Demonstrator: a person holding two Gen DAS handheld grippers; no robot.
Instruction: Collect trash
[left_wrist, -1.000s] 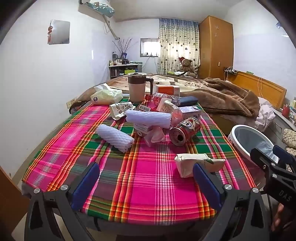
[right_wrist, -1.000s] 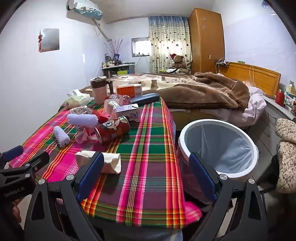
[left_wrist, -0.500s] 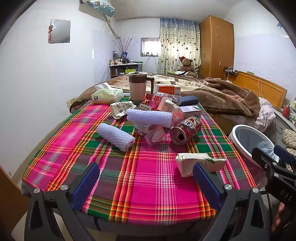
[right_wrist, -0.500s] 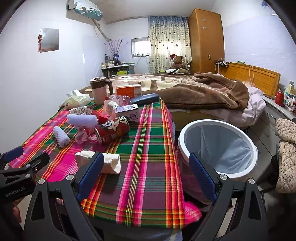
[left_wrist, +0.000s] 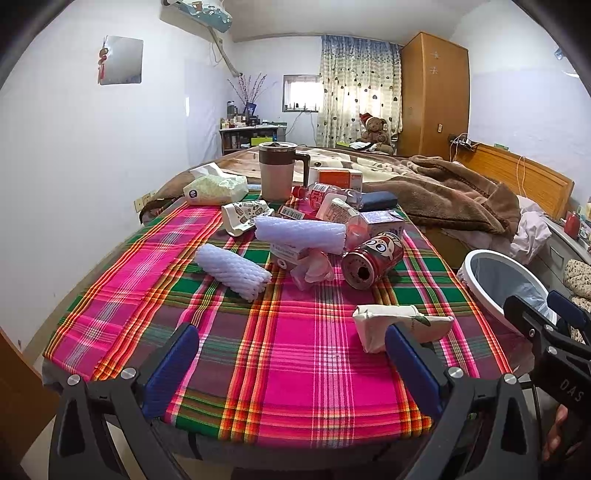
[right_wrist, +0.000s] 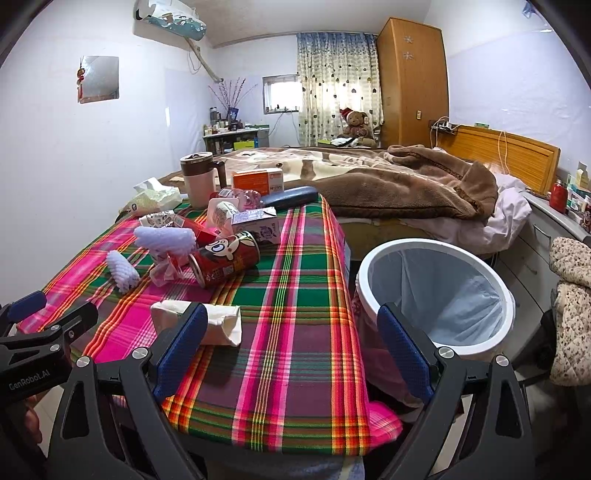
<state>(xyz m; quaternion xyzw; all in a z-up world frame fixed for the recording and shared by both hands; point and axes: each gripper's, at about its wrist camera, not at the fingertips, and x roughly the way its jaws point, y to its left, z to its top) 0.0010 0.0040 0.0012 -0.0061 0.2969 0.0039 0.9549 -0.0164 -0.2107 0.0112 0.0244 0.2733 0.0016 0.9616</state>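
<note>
My left tool (left_wrist: 291, 354) hangs over the near edge of the table (left_wrist: 314, 369) with its blue pads spread wide and nothing between them, and my right tool (right_wrist: 290, 338) is likewise released, one pad over the plaid cloth and the other in front of the trash bin (right_wrist: 436, 295). Nearest to both lies a crumpled cream paper bag (left_wrist: 400, 325), flat on the cloth and partly hidden behind my left tool's right pad; in the right wrist view the same bag sits just behind my right tool's left pad. The white bin, lined with a pale bag, stands on the floor beside the table's right edge. Farther in, a red drink can (left_wrist: 371, 258) lies on its side with its open end toward me, near a crumpled pink wrapper (left_wrist: 314, 269). Left of those lies a white foam net sleeve (left_wrist: 232, 269), and behind it a longer foam sleeve (left_wrist: 301, 233) rests across small cartons and boxes. Beyond the pile stand a lidded mug (left_wrist: 275, 171), a tissue pack (left_wrist: 216, 188), an orange box (left_wrist: 338, 177) and a dark blue case (left_wrist: 378, 201). Past the table a brown blanket (left_wrist: 454, 206) is heaped on the bed.
</note>
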